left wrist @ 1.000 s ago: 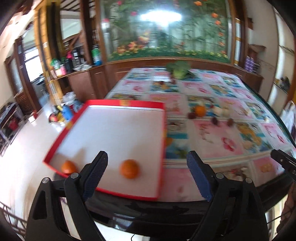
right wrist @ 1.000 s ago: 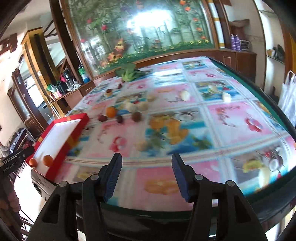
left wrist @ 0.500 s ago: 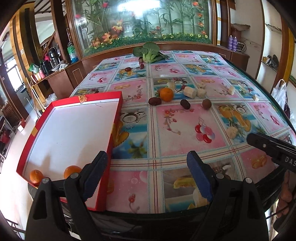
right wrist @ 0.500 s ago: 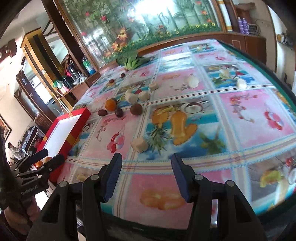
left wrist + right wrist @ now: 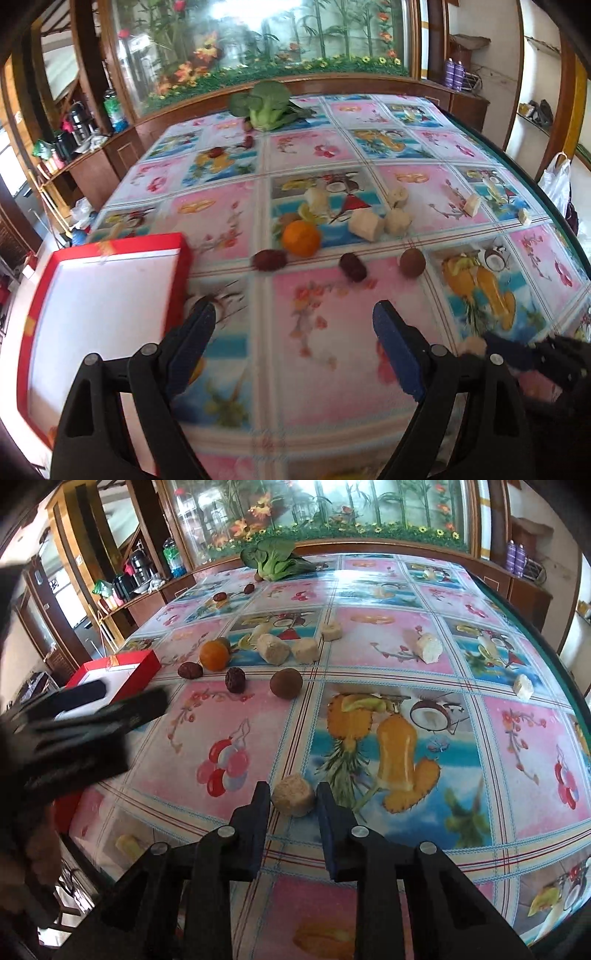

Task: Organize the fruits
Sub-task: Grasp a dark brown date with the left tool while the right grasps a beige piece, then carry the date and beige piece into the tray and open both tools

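Note:
My left gripper [image 5: 293, 326] is open and empty above the tablecloth, right of the red tray [image 5: 103, 295]. An orange [image 5: 301, 238], two dark dates [image 5: 269, 260] and a brown round fruit [image 5: 413, 262] lie ahead of it. My right gripper [image 5: 293, 803] has its fingers on both sides of a tan fruit chunk [image 5: 293, 795] on the table; they look close to it or touching. The left gripper shows as a dark blur [image 5: 85, 723] at the left of the right wrist view. The orange [image 5: 213, 655] and brown fruit [image 5: 286, 683] lie further back.
Several pale fruit chunks [image 5: 365, 225] lie mid-table, two more [image 5: 428, 648] toward the right edge. A green leafy vegetable [image 5: 266, 103] sits at the far end. The table's dark rim [image 5: 569, 672] curves along the right. Cabinets and shelves stand beyond.
My left gripper moved forward and right, away from the tray's front end. My right gripper advanced to the tan chunk and its fingers narrowed around it.

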